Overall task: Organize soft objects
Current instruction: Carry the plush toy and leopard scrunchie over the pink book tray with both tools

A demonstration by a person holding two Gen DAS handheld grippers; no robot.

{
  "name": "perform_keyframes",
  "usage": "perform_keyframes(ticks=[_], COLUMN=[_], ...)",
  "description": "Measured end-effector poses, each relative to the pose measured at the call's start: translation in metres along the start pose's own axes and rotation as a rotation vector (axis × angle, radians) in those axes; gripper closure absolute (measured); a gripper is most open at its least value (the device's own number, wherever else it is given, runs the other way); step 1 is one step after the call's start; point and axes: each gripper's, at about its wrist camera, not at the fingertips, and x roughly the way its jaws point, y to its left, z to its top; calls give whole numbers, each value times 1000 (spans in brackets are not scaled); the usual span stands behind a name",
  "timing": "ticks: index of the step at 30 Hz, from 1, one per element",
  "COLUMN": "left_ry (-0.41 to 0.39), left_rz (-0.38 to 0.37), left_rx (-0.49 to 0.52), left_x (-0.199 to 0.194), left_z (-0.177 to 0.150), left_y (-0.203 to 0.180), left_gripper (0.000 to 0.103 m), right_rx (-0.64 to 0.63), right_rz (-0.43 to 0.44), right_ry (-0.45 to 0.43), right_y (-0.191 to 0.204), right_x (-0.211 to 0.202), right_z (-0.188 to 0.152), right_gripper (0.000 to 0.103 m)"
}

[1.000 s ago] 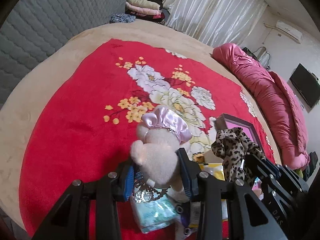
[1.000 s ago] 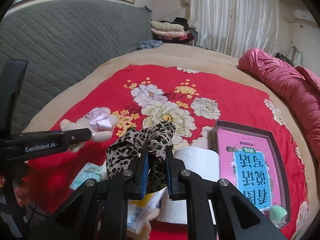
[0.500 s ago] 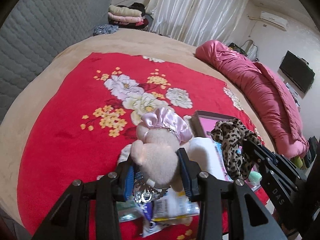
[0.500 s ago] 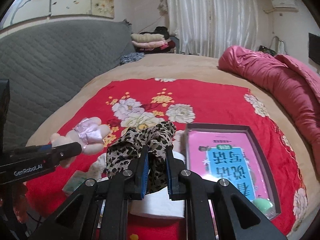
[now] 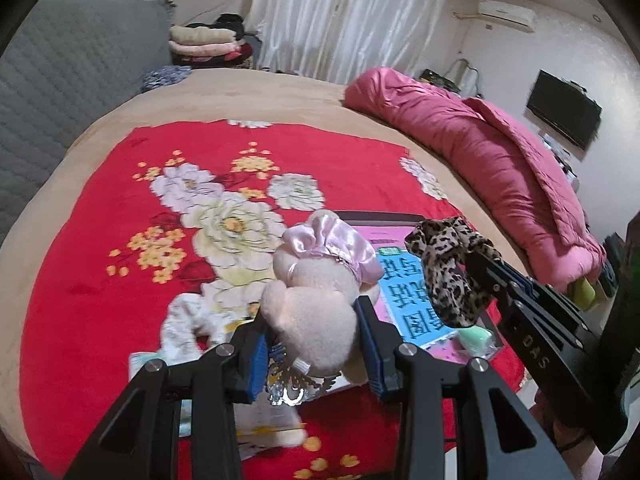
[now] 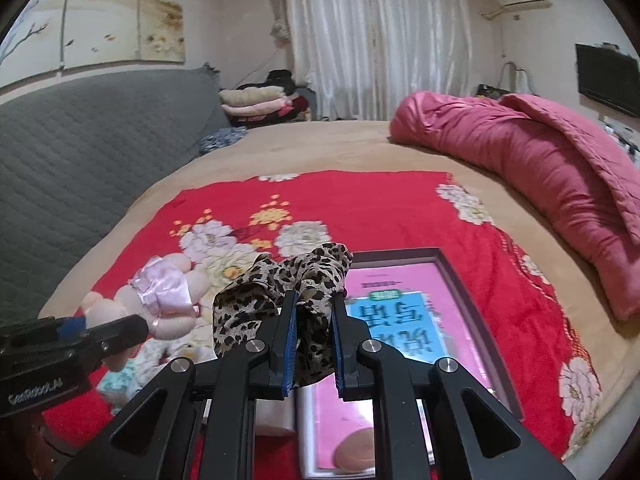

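The left hand-held gripper (image 5: 316, 344) pinches the plush (image 5: 316, 292) and the right hand-held gripper (image 6: 313, 336) pinches the scrunchie (image 6: 280, 300), both lifted clear above the bed (image 5: 100, 280), likely for sorting elsewhere.

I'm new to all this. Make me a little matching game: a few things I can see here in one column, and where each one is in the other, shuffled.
Things:
1. plush toy
2. leopard-print scrunchie
3. pink book
4. rolled pink quilt

Places:
a. lying flat on the red floral blanket
b. along the far side of the bed
c. clamped in the left tool
d. clamped in the right tool

Pairs: 1-c, 2-d, 3-a, 4-b
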Motion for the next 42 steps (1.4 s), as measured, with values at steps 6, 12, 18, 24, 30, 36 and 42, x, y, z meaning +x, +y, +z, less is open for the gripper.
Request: perform_keyframes(ticks=[6,12,18,24,30,36,42], left_ry=[13,64,120,187,227,273,302], left_rz=[-20,-45,-62,-49,-40,-42,-32], left_rx=[36,51,116,189,212,238,278], left_x=[12,37,68,98,118,134,144], left_z=[0,-2,-8,-19,-28,-38,-51], left_y=[-27,-48,-82,-105,-109,-112,-116], left_gripper=[63,63,63,63,63,63,63], right_rx=[35,68,70,72,70,69,67], right_rz=[-65,-119,-176,-185,-198,-206,-230], right_ry=[-6,-1,11,22,35,72,89], right_y=[-32,-61,-77,-84,-88,-90,-94], right_x=[-4,-3,2,7,12,23,31], right_z=[-6,-12,-20,-22,-26,-33,-37], right_gripper=[88,88,88,88,88,88,87])
